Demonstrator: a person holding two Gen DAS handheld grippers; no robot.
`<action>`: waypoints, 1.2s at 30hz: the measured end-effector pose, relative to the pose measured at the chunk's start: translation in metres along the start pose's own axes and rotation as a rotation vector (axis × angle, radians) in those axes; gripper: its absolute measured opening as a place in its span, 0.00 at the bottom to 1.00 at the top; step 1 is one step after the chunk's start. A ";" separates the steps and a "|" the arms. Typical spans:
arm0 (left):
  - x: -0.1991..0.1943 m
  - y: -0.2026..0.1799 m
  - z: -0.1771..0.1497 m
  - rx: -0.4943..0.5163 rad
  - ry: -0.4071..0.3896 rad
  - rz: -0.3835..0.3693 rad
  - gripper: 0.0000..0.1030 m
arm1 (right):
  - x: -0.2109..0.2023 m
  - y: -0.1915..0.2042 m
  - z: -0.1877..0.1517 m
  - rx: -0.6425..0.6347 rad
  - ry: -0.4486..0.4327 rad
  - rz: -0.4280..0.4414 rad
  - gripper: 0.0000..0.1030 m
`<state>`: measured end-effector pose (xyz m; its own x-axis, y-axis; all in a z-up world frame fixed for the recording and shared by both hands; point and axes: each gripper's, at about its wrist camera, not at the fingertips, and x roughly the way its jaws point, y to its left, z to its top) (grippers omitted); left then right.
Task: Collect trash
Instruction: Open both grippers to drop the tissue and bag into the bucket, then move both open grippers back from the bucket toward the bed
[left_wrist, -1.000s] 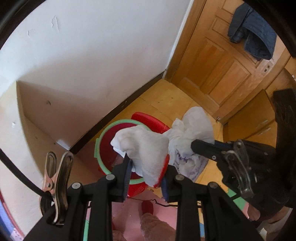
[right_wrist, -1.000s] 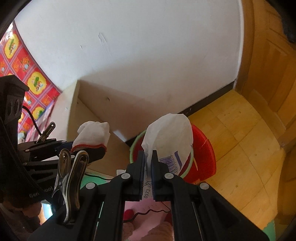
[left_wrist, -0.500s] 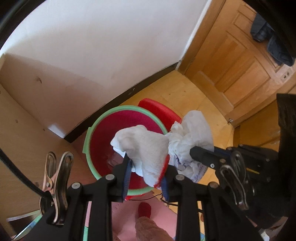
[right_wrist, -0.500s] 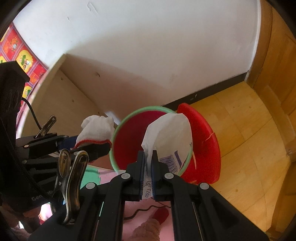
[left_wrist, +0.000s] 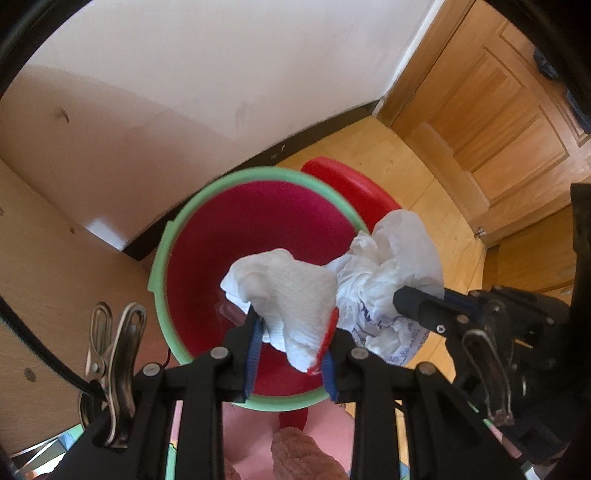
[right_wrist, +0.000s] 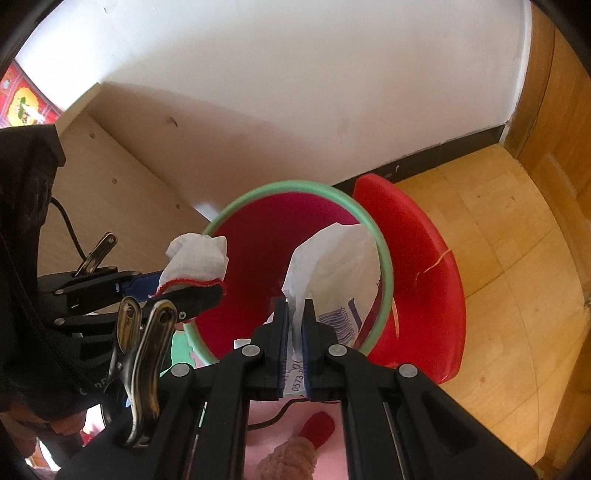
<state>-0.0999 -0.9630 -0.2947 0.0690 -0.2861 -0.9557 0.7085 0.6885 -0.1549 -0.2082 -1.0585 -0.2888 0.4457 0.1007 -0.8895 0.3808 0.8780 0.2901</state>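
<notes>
A red bin with a green rim (left_wrist: 162, 254) (right_wrist: 384, 266) stands on the floor by the wall, its red lid (left_wrist: 354, 184) (right_wrist: 424, 266) flipped open behind it. My left gripper (left_wrist: 291, 332) (right_wrist: 192, 291) is shut on a white knitted cloth with a red hem (left_wrist: 288, 291) (right_wrist: 197, 258), held over the bin's mouth. My right gripper (right_wrist: 295, 314) (left_wrist: 402, 299) is shut on a crumpled white plastic bag with blue print (right_wrist: 340, 266) (left_wrist: 384, 269), which hangs over the bin's right side.
A pale wooden cabinet side (left_wrist: 48, 266) (right_wrist: 110, 170) stands left of the bin. White wall with a black skirting (left_wrist: 314, 129) runs behind. A wooden door (left_wrist: 491, 110) is at the right over yellow wood floor (right_wrist: 498, 240). A fluffy pink slipper (right_wrist: 291, 461) shows below.
Both grippers have sunk toward the bin with their loads; the bin's mouth now fills the middle of each view. Neither grip has altered.
</notes>
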 end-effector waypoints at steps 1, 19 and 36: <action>0.002 0.000 0.000 -0.002 0.004 0.000 0.28 | 0.002 0.001 -0.002 0.000 0.005 -0.001 0.07; 0.008 -0.013 0.002 0.034 0.039 0.025 0.53 | -0.001 -0.003 -0.006 -0.007 0.016 -0.009 0.26; -0.041 -0.024 -0.010 0.019 -0.006 0.011 0.60 | -0.049 0.004 -0.007 -0.026 -0.034 -0.004 0.26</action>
<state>-0.1262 -0.9610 -0.2542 0.0813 -0.2822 -0.9559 0.7211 0.6787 -0.1390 -0.2341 -1.0568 -0.2469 0.4719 0.0817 -0.8779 0.3611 0.8904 0.2770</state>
